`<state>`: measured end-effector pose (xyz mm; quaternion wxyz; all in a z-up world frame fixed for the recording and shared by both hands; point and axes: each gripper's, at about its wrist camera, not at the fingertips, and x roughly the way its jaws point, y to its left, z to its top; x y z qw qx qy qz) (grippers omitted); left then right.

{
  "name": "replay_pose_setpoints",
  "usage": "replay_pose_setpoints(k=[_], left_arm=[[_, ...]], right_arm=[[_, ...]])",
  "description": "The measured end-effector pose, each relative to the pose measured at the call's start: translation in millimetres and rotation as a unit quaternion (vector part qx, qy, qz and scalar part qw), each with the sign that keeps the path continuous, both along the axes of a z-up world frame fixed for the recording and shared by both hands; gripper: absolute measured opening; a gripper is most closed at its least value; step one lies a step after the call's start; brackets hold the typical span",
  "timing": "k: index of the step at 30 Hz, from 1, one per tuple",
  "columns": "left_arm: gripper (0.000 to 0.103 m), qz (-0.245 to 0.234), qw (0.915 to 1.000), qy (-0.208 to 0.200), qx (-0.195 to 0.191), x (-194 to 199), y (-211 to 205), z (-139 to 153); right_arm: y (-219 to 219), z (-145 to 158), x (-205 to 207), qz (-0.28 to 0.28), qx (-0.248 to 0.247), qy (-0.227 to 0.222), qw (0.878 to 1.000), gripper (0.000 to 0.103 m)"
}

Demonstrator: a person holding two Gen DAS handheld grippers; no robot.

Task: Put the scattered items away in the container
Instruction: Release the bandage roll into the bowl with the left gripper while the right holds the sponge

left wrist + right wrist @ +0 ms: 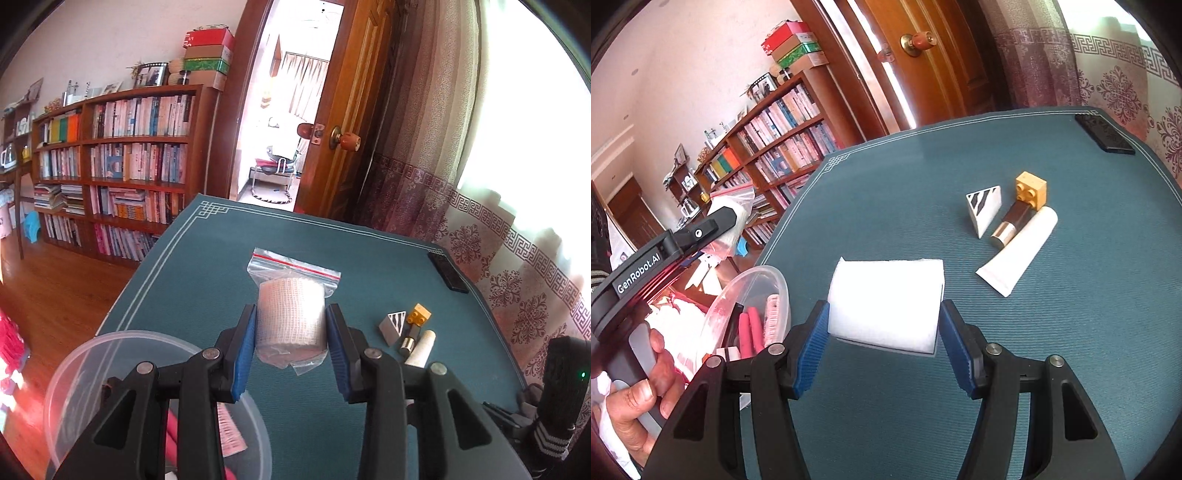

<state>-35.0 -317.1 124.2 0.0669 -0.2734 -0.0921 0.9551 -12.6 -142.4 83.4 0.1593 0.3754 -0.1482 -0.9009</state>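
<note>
Bandage roll (290,317) clamped between left gripper (290,349) pads.

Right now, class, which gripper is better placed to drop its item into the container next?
Left. The left gripper holds the bagged roll lifted beside the container; the right gripper and its pad sit farther away.

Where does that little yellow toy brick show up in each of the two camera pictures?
Left wrist view: the yellow brick lies on the green mat, right of centre, beyond the right finger of the left gripper.
Right wrist view: the brick sits upper right, far beyond the right gripper.
Shared landmark: the striped white wedge just left of it.
</note>
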Motion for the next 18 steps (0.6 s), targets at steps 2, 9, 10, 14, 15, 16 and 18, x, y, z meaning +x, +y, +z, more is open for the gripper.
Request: replay_pose_setpoints(k=[2,9,10,14,15,16,18], left_arm=[[0.041,0.015,0.9998,-0.005,-0.007,5.8,-12.6,-4.0],[0.041,0.062,0.9974,-0.03,-0.023,18.5,-50.8,-24.3],[0.041,0.068,0.9968,-0.035,-0.023,20.3,-56.3,-27.6],[0.041,0.081,0.995,-0.056,-0.016,22.9,-71.3,-41.4],[0.042,0.083,0.9947,-0.06,-0.014,23.3,-73.3,-43.8],[0.043,0.084,0.9944,-0.063,-0.012,23.5,-75.4,-46.2],[0.053,0.087,0.9938,-0.069,-0.008,24.3,-79.0,-50.3]], right_arm=[[-6.5,0.6,-0.9,0.008,0.0,0.002,1.0,0.063],[-24.7,1.5,-3.9,0.03,0.0,0.002,1.0,0.063],[-27.7,1.5,-3.9,0.033,0.001,0.002,0.999,0.063],[-38.3,1.4,-3.1,0.042,0.004,0.003,0.999,0.063],[-40.5,0.9,-3.0,0.044,0.004,0.002,0.999,0.063],[-42.0,0.8,-3.3,0.045,0.004,0.001,0.999,0.063],[-45.8,0.5,-4.2,0.048,0.005,0.0,0.999,0.063]])
